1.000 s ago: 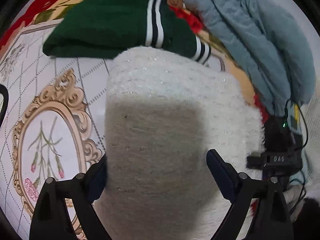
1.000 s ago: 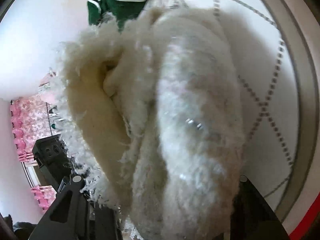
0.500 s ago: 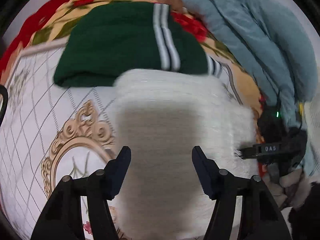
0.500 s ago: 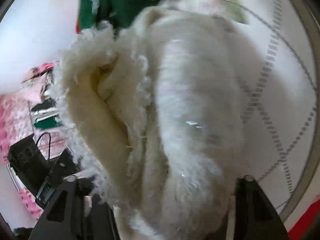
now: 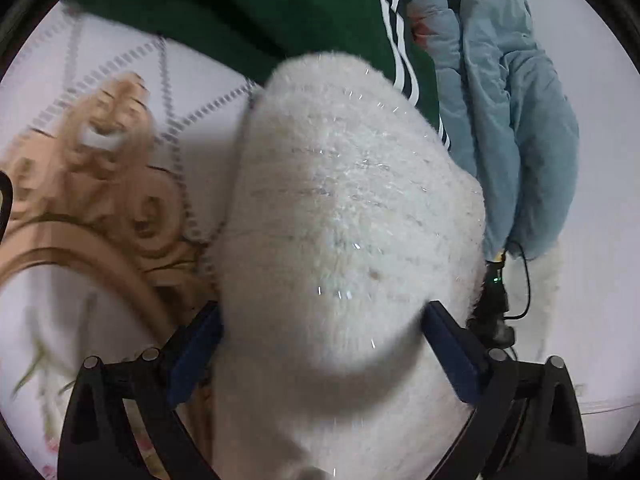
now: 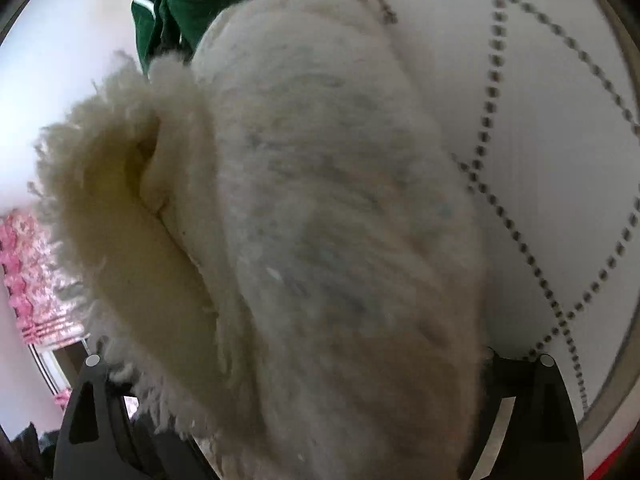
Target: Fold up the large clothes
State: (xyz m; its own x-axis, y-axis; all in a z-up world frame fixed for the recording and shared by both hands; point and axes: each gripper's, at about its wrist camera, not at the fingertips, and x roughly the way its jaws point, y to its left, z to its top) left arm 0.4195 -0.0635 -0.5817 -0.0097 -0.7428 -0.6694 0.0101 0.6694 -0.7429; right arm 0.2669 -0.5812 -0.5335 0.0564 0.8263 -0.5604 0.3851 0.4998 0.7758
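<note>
Both claws buried in one fluffy white garment (image 5: pixel 344 216)

The left gripper (image 5: pixel 320 356) and right gripper (image 6: pixel 296 392) each clamp the bundled fleece, raised above the patterned cloth (image 5: pixel 100 184); beyond lie a folded green sweater (image 5: pixel 248 8) and, far right, a grey-blue coat (image 5: pixel 516 120).

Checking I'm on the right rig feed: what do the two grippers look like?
Left gripper: black frame arms with triangular cut-outs and silver rivets, carrying dark blue finger pads. Right gripper: the same black frame with cut-outs and rivets; its pads are hidden by fleece. No hands or sleeves show.
</note>
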